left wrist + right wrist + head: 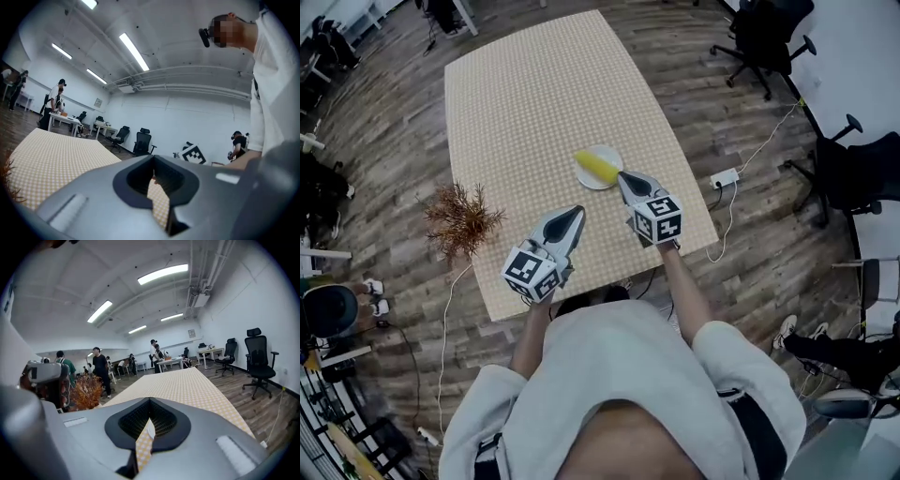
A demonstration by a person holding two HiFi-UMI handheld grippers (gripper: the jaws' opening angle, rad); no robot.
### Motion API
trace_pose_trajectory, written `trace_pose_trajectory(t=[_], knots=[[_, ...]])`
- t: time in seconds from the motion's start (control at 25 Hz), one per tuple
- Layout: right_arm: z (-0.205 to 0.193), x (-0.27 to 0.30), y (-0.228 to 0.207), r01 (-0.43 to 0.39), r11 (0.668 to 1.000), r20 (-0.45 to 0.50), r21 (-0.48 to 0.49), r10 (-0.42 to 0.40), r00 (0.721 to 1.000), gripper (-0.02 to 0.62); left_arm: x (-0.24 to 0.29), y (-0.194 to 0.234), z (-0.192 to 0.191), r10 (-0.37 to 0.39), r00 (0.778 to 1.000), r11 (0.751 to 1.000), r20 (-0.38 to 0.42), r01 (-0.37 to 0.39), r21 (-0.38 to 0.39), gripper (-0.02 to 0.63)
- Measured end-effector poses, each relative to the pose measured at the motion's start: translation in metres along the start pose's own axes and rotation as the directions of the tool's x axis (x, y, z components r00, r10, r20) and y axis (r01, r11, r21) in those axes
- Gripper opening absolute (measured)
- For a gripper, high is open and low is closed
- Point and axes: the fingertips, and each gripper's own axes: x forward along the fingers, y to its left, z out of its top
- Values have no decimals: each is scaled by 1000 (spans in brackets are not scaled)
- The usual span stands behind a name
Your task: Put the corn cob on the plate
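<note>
Yellow corn cob [596, 167], white plate [607, 153], tan-white chk'd table [544, 103], rust-brown dried plant [464, 217], grey-brown wood floor [384, 122].

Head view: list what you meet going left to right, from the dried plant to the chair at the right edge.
dried plant → left tongs → corn cob → right tongs → power strip → chair
</note>
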Motion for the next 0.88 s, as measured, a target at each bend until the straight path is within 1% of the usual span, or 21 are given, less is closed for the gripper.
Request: trace_pose_trajectory(t=[0.08, 0.16, 0.32, 0.48, 0.56, 0.68, 0.88], knots=[[10, -10, -4, -4, 1000, 45, 24, 3, 999, 0, 5, -5, 8, -1, 1000, 1000, 10, 1, 31, 8], [15, -19, -10, 0, 1000, 70, 19, -1, 998, -2, 9, -9, 8, 5, 1000, 999, 12, -5, 44, 8], [6, -42, -2, -9, 1000, 76, 12, 8, 997, -2, 3, -20, -8, 35, 999, 999, -8, -35, 24, 8], [15, -53, 17, -27, 999, 96, -27, 29, 995, -2, -6, -21, -3, 46, 999, 998, 9, -47, 30, 8], [15, -58, 30, -36, 998, 102, -47, 40, 994, -2, -11, -23, -2, 40, 999, 999, 20, -41, 33, 8], [14, -68, 50, -43, 998, 110, -51, 48, 993, -2, -19, -25, 0, 22, 999, 999, 35, -23, 36, 8], [15, -92, 97, 13, 998, 140, -55, -6, 990, -3, -50, -28, 5, -36, 998, 999, 55, 34, 36, 8]])
